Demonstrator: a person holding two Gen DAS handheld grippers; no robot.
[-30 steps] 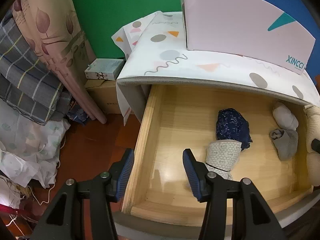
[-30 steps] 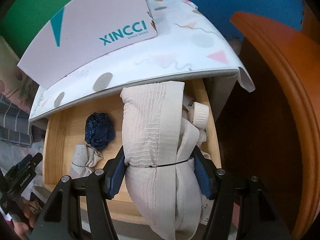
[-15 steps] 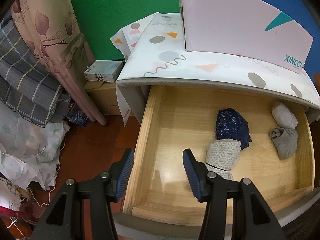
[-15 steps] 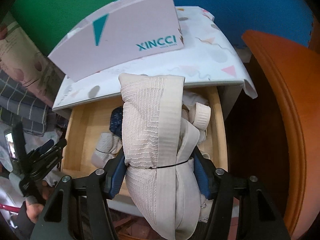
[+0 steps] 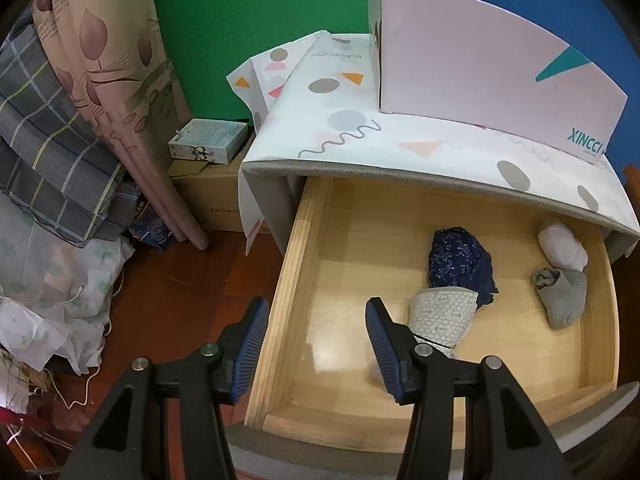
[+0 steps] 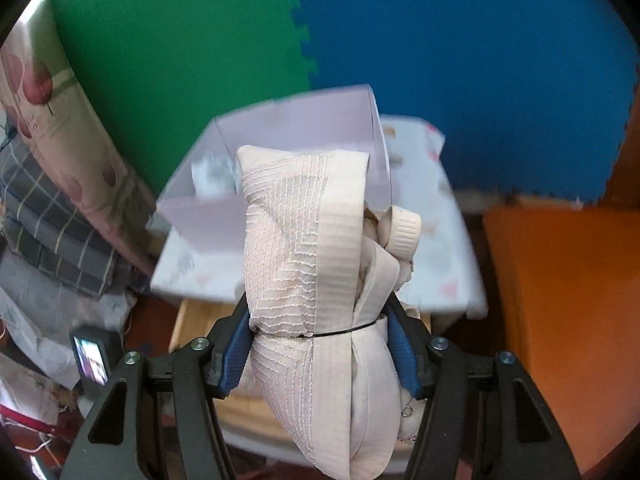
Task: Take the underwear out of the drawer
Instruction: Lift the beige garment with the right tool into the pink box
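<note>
My right gripper (image 6: 320, 332) is shut on a rolled beige underwear bundle (image 6: 316, 280) tied with a thin black band, held high above the cabinet in front of an open white box (image 6: 288, 160). In the left wrist view the open wooden drawer (image 5: 304, 256) holds a dark blue roll (image 5: 460, 264), a white patterned roll (image 5: 444, 312), a grey roll (image 5: 564, 296) and a white roll (image 5: 562, 242). My left gripper (image 5: 316, 344) is open and empty above the drawer's front left corner.
A white XINCCI box (image 5: 492, 60) stands on the cabinet top with its patterned cover (image 5: 360, 132). Folded bedding and a curtain (image 5: 80, 120) pile at the left over the wood floor. An orange wooden panel (image 6: 560, 320) is at the right.
My right gripper has lifted the beige bundle up out of the drawer to above the cabinet top, facing the box's open top. The left gripper has stayed almost still.
</note>
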